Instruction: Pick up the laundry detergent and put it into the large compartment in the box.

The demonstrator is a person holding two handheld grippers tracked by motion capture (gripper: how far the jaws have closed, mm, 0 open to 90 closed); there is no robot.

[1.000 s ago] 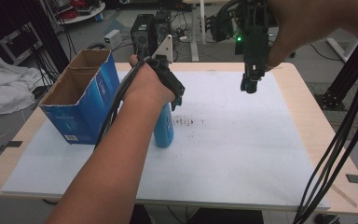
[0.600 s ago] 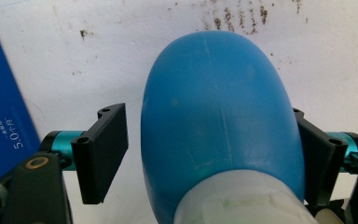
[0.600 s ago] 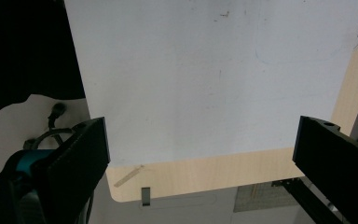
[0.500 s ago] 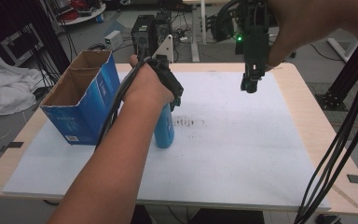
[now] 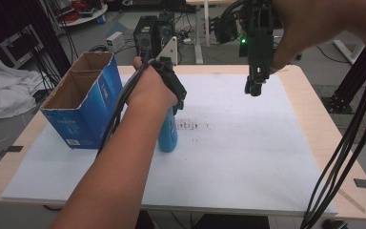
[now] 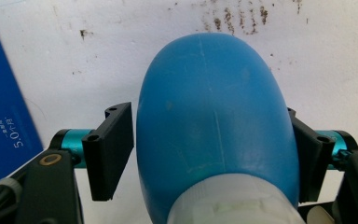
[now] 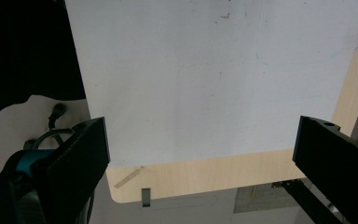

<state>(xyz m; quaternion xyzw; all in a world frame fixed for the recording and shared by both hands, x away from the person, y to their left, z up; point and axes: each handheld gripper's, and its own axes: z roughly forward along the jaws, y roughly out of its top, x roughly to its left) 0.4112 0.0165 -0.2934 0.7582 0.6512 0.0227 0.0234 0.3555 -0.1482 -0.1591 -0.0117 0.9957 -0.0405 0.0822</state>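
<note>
Closing on blue bottle (image 6: pixel 214 130), left gripper (image 6: pixel 209 154) jaws seen just drawing in; right pad touching, left pad a sliver off. Bottle upright betw. fingers, beside open box (image 5: pixel 83 102). Risk: rounded shoulder squirted out, bottle tipped. Right gripper (image 5: pixel 253 89) held spread, empty.

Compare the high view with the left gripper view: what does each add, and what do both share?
High view: the forearm and the raised right gripper. Left gripper view: the left gripper, jaws having just been closing around the blue bottle, one pad seemingly just short; its white cap. Shared: that bottle, the blue carton, the stained white sheet.
</note>
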